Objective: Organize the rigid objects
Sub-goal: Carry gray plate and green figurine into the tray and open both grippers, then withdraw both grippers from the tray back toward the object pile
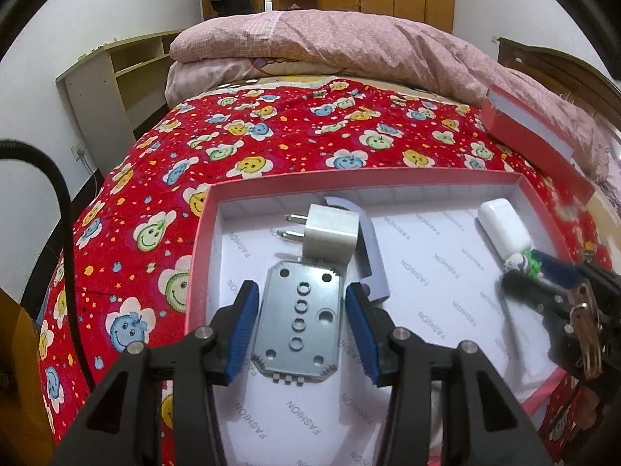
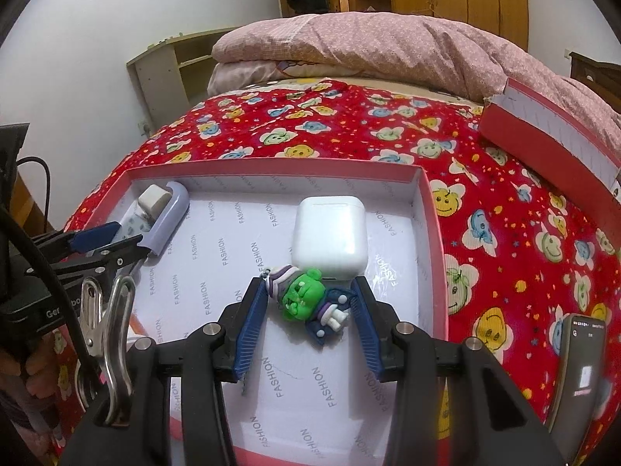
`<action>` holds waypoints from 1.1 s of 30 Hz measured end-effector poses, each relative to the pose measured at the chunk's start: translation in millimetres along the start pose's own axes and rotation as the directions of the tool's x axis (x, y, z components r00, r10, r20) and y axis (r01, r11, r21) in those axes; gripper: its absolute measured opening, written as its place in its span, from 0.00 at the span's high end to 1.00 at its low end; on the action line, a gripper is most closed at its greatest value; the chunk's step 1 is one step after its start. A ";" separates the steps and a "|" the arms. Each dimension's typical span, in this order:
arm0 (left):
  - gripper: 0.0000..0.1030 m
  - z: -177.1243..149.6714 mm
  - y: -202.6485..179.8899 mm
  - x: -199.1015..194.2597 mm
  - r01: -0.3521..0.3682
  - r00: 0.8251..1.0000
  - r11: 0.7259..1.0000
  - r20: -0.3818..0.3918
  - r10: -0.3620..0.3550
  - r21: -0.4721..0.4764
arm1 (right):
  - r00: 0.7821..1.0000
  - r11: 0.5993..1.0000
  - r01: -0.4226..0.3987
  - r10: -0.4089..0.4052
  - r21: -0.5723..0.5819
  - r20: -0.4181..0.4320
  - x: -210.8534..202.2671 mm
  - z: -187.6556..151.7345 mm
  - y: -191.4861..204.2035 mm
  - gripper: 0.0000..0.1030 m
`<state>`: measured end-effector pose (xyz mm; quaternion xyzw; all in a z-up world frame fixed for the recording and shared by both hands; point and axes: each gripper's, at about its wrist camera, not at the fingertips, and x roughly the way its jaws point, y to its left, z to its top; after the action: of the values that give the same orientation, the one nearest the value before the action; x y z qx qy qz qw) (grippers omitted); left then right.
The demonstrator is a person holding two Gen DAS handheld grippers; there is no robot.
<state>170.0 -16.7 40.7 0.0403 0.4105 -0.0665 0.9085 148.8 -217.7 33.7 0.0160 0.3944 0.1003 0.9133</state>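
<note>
Left gripper point(image 1: 299, 330) straddled the metal plate point(image 1: 298, 318) in the box point(image 1: 202, 229) by its left edge; whether the pads pressed it could not be told. Right gripper point(image 2: 310, 318) likewise bracketed the green figure point(image 2: 306, 303) near the right edge, contact unclear. Plate: probably stiff, slick, best held by its long edges. Figure: light, likely fragile, best gripped across the body. Both grippers pointed steeply down. Beyond lay plug point(image 1: 330, 233) and white case point(image 2: 330, 233).
</note>
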 end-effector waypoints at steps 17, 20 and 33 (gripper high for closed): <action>0.40 -1.7 2.6 -21.7 0.034 0.999 0.999 0.019 -0.033 -0.035 | 1.000 1.000 -0.003 0.002 0.028 0.031 -13.3 2.1 -3.5 0.43; 0.40 -4.5 2.3 -32.9 0.039 0.999 0.999 0.030 -0.039 -0.032 | 0.999 1.000 -0.008 0.007 0.030 0.044 -21.6 1.1 -2.1 0.43; 0.40 -36.4 5.6 -83.9 0.054 0.997 0.998 0.063 -0.052 -0.025 | 0.998 0.998 -0.040 0.037 0.055 0.060 -61.1 -24.6 0.8 0.43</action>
<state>89.0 0.8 79.8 0.0152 0.3835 -0.0865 0.9194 90.0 -230.1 60.7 0.0521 0.3696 0.1063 0.9216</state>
